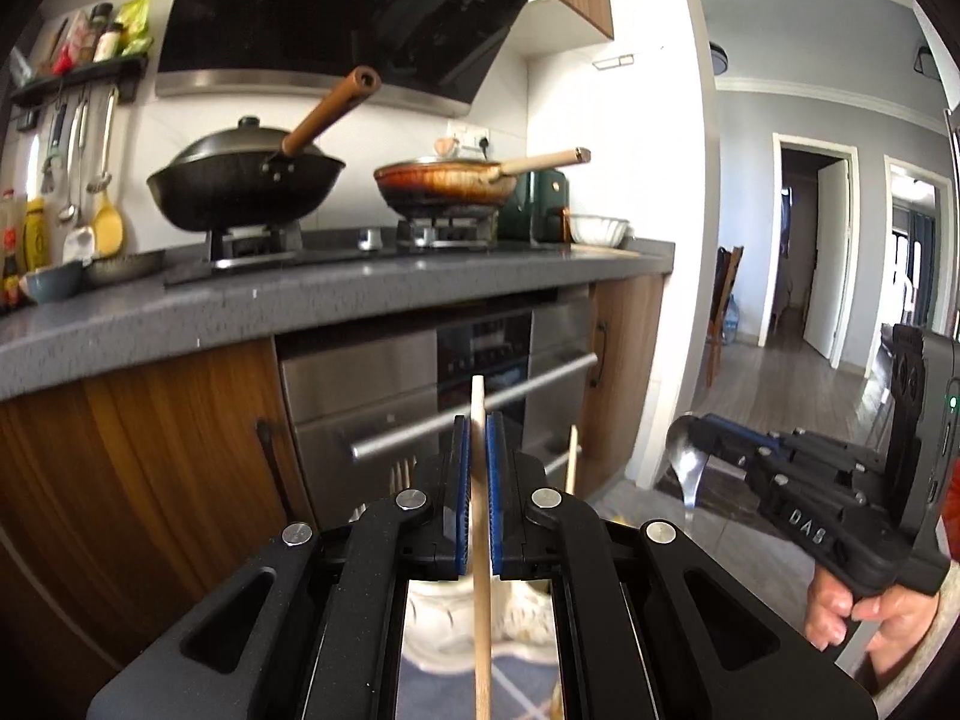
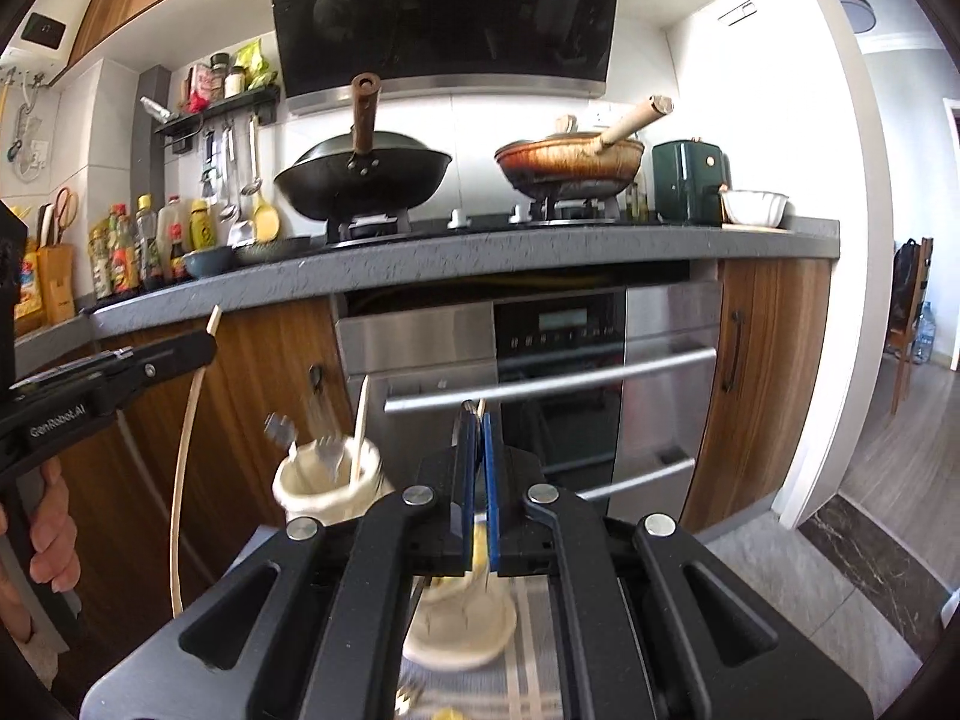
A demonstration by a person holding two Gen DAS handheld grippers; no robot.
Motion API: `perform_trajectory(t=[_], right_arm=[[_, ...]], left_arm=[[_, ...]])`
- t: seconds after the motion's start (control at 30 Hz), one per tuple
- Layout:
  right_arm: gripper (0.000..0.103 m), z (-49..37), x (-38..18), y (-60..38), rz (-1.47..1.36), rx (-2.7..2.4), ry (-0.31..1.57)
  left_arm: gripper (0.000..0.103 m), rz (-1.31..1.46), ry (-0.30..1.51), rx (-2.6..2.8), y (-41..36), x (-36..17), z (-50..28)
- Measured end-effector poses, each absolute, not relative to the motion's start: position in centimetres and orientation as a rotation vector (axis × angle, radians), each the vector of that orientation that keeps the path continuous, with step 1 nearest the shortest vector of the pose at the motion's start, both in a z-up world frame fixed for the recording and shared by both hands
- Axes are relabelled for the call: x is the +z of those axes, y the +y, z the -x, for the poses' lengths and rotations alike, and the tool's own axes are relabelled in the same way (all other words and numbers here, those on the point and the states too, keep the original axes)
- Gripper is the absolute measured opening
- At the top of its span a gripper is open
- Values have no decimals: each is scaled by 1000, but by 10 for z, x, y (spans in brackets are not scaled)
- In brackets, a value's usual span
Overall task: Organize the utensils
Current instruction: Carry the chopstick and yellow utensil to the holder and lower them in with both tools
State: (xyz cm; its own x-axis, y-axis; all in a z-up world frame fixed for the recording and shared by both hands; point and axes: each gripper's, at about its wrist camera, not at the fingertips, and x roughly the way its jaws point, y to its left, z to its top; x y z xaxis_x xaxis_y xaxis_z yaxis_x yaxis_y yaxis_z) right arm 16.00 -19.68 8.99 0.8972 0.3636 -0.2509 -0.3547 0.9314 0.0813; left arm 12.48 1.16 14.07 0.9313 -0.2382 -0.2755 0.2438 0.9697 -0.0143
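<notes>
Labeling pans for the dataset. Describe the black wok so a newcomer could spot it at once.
Find the grey countertop under the big black range hood. Two pans sit on the stove burners there; the black wok is the left one. Unlike the brown-stained frying pan beside it with a pale handle, it is black, domed with a lid, and has a dark brown wooden handle sticking up.

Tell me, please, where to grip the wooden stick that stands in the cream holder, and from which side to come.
Grip the wooden stick on its bare upper part, well above the rim of the cream holder. It stands nearly upright, so probably come from above, with one jaw on either side. Keep to its right, because the forks crowd its left.
</notes>
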Motion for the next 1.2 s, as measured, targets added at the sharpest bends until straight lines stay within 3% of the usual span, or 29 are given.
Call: perform_trajectory(t=[0.4,0.7,1.2], right_arm=[[3,-204,93,-172,-4,305,191],[3,-216,70,-170,12,260,194],[3,-205,30,-157,30,282,253]], left_arm=[[6,-51,109,-154,1,173,-179],[6,-17,108,-96,6,156,-215],[6,-33,188,-104,-8,95,-210]])
